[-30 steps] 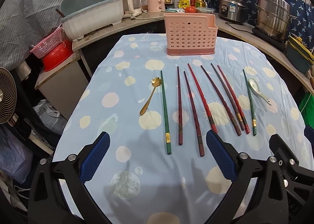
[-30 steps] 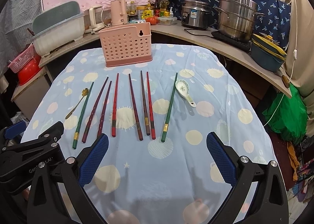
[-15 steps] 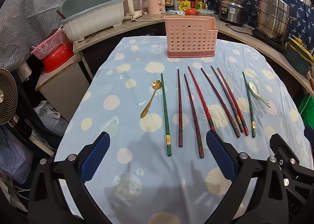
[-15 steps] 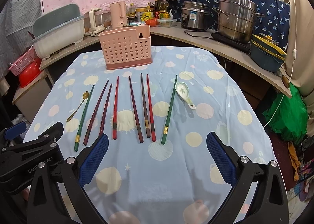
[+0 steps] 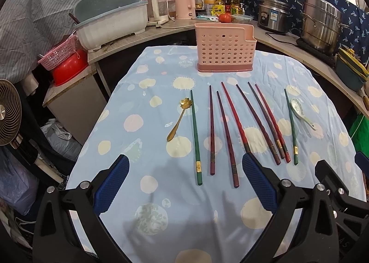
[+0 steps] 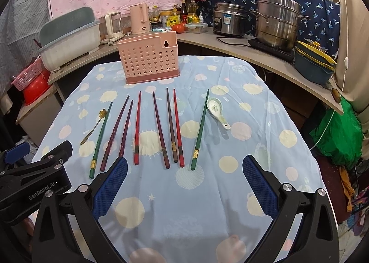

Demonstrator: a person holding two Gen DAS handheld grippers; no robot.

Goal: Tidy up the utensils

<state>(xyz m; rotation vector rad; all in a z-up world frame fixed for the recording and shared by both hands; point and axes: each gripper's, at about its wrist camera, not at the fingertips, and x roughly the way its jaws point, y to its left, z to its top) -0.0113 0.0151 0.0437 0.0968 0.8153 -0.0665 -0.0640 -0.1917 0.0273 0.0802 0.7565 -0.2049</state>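
1. Both the left tongs and right tongs are held spread, empty.
2. Chopsticks lie just before the pink holder.
3. One chopstick should be pinched near its thick end.

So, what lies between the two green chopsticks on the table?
Six red and dark chopsticks lie side by side between the left green chopstick and the right green chopstick. The left wrist view shows it.
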